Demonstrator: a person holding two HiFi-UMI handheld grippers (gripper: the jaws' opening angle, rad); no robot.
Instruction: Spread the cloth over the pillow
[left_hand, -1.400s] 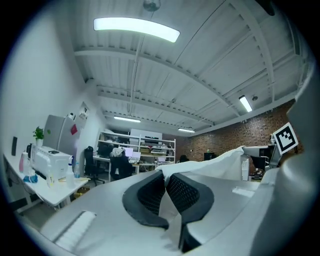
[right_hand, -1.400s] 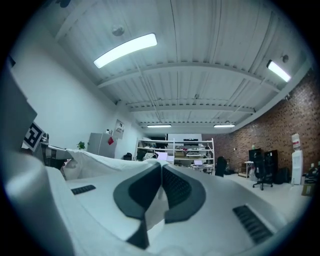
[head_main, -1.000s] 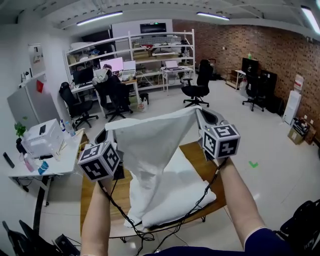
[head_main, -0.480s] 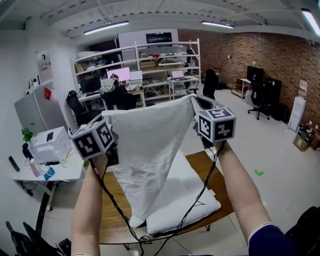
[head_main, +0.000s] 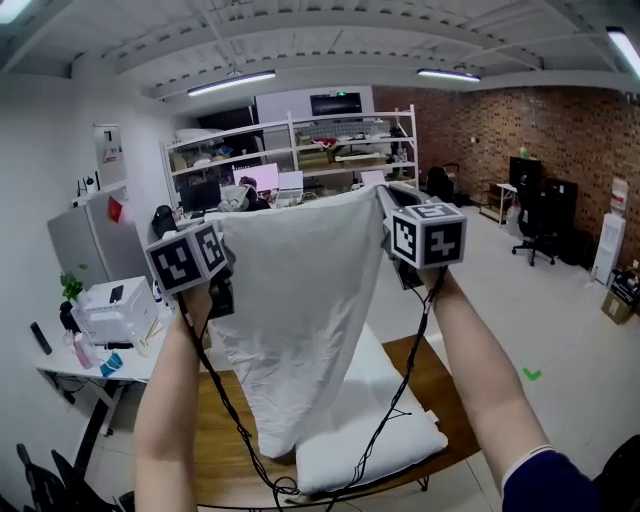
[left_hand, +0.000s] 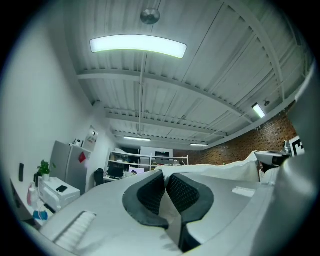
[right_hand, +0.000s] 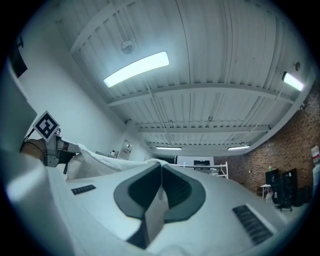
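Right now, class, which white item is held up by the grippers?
The cloth, pinched at its top corners by left gripper and right gripper; the pillow lies on the table.

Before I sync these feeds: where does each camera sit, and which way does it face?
Head view: on the person's head, facing forward-down at cloth, pillow and table; both forearms show.
Left gripper view: on the left gripper, tilted toward the ceiling; jaws pinch cloth.
Right gripper view: on the right gripper, likewise tilted up, pinching cloth.
Shared: each gripper view shows the other gripper across the cloth edge.
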